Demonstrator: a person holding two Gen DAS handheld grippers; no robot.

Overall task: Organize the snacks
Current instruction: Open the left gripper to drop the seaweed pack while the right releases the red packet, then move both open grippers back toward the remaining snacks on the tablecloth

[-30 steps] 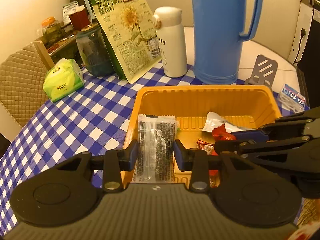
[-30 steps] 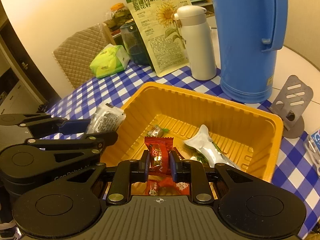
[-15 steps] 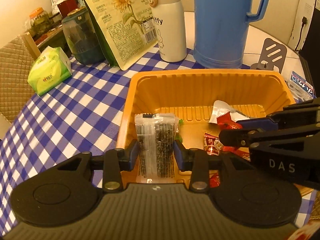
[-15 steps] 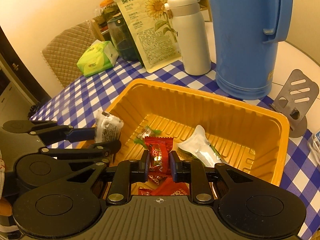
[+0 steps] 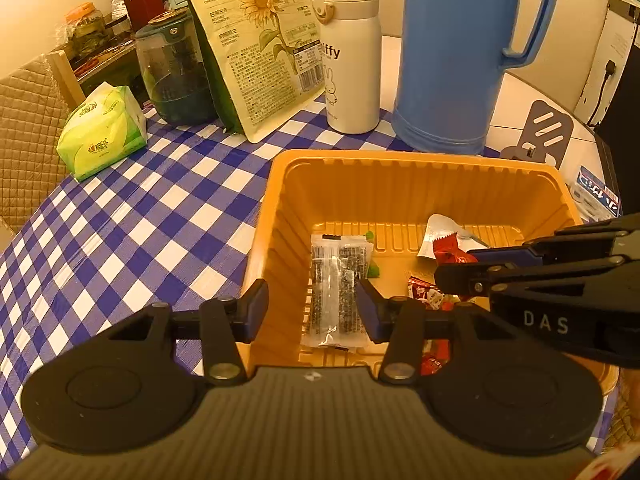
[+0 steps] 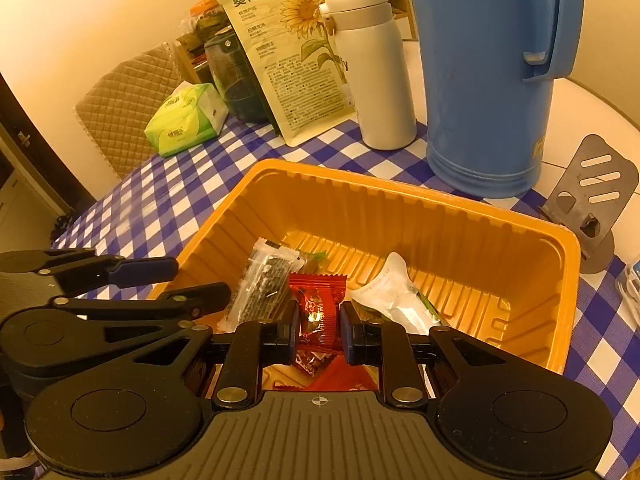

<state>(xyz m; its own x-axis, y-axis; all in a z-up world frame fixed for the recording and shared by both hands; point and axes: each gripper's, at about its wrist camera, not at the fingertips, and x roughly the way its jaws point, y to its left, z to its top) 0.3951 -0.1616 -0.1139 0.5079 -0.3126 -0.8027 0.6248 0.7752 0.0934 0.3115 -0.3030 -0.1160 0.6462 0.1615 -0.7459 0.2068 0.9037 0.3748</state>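
The left gripper (image 5: 311, 309) was opening, its fingers (image 5: 256, 307) now standing clear of the clear seaweed packet (image 5: 338, 292), which they had pinched a second earlier. The packet now lay inside the orange tray (image 5: 416, 170) against its left wall, no longer hanging over the rim; whether the right-hand pad still brushed its edge was hard to say from this angle. The left gripper had also come forward and lower over the tray. The right gripper (image 6: 319, 330) had not changed: its fingers (image 6: 289, 330) stayed clamped on the red candy wrapper (image 6: 318, 310), held upright just above more red sweets at the tray's near end. A white sachet (image 6: 394, 294) lay on the tray floor beside it. Beyond the tray, on the checked table (image 5: 120, 232), stood the blue jug (image 5: 448, 52), the white flask (image 5: 352, 60), the sunflower-seed bag (image 5: 256, 44) and the green tissue pack (image 5: 102, 132).
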